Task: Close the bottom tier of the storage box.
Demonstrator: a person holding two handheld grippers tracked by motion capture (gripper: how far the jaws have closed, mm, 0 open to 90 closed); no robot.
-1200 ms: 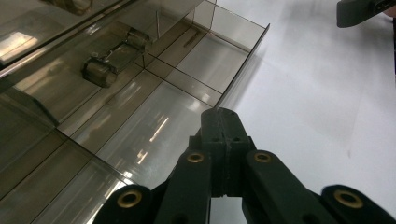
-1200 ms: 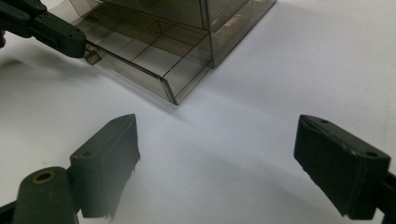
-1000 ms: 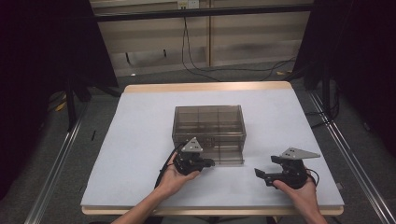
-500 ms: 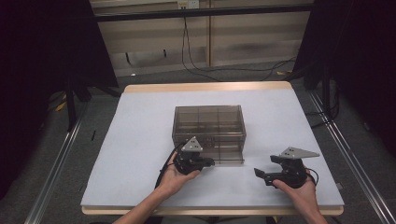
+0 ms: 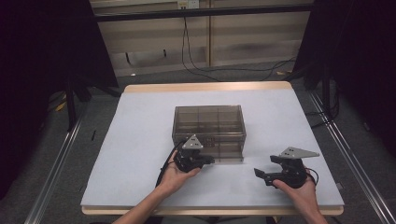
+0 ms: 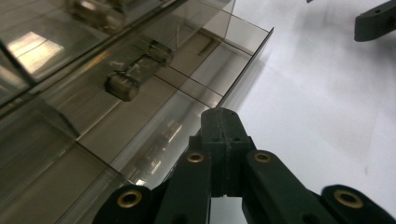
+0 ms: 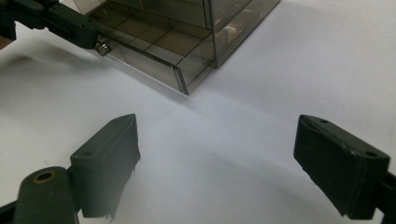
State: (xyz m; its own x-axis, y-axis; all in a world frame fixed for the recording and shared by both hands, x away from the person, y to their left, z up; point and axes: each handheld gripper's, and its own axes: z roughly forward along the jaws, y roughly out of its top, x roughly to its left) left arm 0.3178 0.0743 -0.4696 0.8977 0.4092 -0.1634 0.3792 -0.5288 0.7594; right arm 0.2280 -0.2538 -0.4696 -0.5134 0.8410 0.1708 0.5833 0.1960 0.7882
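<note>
Nothing has shifted since the earlier frames: both your hands hold still at the smoky drawer box (image 5: 209, 132).

Your left gripper (image 5: 208, 160) sits with its jaws closed together at the front of the bottom drawer (image 7: 154, 58), which stands slightly pulled out, near its small handle (image 6: 122, 86). Your right gripper (image 5: 262, 175) rests well to the right on the white table (image 5: 140, 140), jaws apart, nothing between them.

Legible text, labels, brands, numbers, signs: none on any surface in the three views.
</note>
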